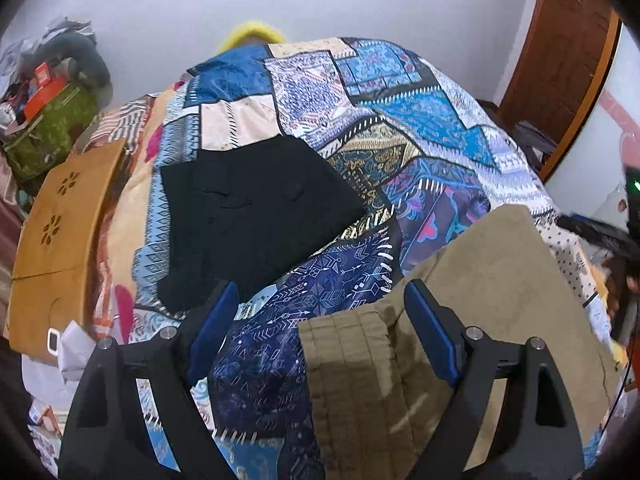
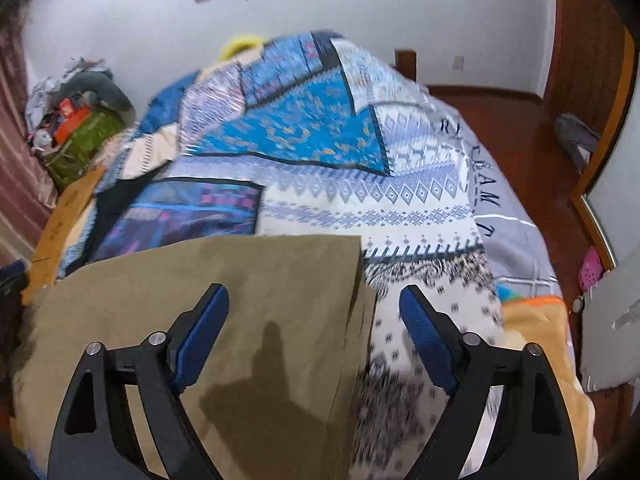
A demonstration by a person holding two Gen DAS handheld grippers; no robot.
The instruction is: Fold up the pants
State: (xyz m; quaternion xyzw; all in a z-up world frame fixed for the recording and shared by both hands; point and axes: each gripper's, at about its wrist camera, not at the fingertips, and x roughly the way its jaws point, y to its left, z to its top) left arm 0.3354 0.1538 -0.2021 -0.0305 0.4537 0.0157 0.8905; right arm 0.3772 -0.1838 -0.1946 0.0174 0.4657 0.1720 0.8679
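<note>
Olive-khaki pants (image 1: 460, 320) lie folded flat on the patchwork bed cover (image 1: 320, 112), waistband ribs toward the camera in the left wrist view. My left gripper (image 1: 320, 312) is open and empty, hovering over the pants' left edge, its right finger above the cloth. In the right wrist view the pants (image 2: 224, 320) fill the lower left; my right gripper (image 2: 314, 312) is open and empty above their right edge, straddling it. A folded black garment (image 1: 256, 216) lies beyond on the cover.
A wooden lap table (image 1: 60, 240) sits at the bed's left. A green bag with clutter (image 1: 48, 128) stands by the wall. The bed cover (image 2: 400, 200) drops off on the right to a wooden floor (image 2: 500, 128), with a door frame (image 1: 568, 60) beyond.
</note>
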